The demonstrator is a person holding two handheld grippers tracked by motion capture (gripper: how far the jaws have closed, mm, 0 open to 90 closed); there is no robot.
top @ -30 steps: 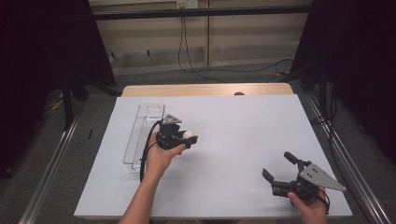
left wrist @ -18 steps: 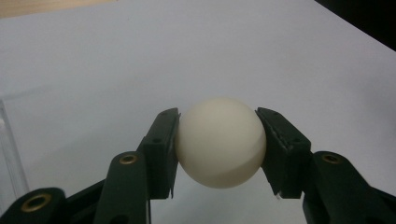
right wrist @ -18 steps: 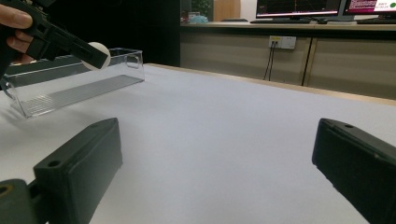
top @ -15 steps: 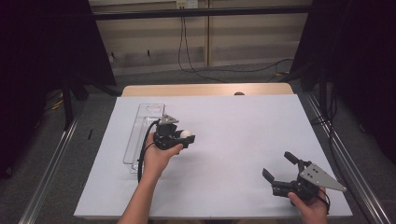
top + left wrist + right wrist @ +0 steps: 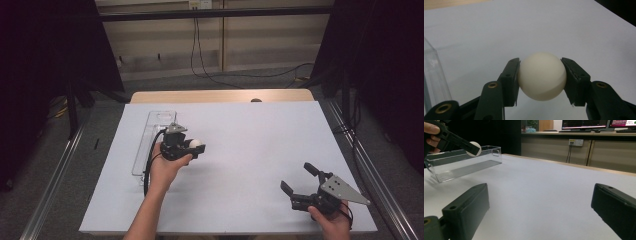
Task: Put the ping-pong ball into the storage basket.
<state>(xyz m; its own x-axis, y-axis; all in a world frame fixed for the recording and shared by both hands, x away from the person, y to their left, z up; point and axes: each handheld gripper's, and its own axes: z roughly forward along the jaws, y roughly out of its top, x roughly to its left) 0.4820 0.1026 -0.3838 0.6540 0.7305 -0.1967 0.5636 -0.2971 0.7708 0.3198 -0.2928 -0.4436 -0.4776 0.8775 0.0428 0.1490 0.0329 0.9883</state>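
**Left jaws clamped on white ball beside clear tray; right jaws wide apart, nothing between them**

Left gripper [image 5: 192, 148]: jaws closed on a white ball [image 5: 541, 75]. In the left gripper view both pads press the ball at its widest part, one on each side, with the ball sitting at the jaw tips and bulging out ahead of them. White table cover [image 5: 564, 32] lies below and beyond the ball; the ball looks lifted clear of it, though the gap is hard to judge from that angle.

Left hand [image 5: 167, 167] pose: forearm comes in from the bottom edge and angles up and slightly right, hand wrapped under the gripper body, grey plate on top, cable looping down on the tray side. Jaws point to the right across the table, roughly level.

Clear plastic tray [image 5: 152, 137]: long, narrow, see-through, sitting just behind and to the side of the left gripper's body, not in front of its jaws. In the left gripper view one clear corner of it shows off to the side of the near jaw. In the right gripper view the ball [image 5: 474, 148] hangs in front of the tray's wall, above the cover.

Right gripper [image 5: 297, 181]: jaws stand wide apart with bare cover between them. The right hand [image 5: 330, 220] grips it low at the near right corner, jaws aimed up and left towards the left gripper, well apart from it. Grey plate faces up.
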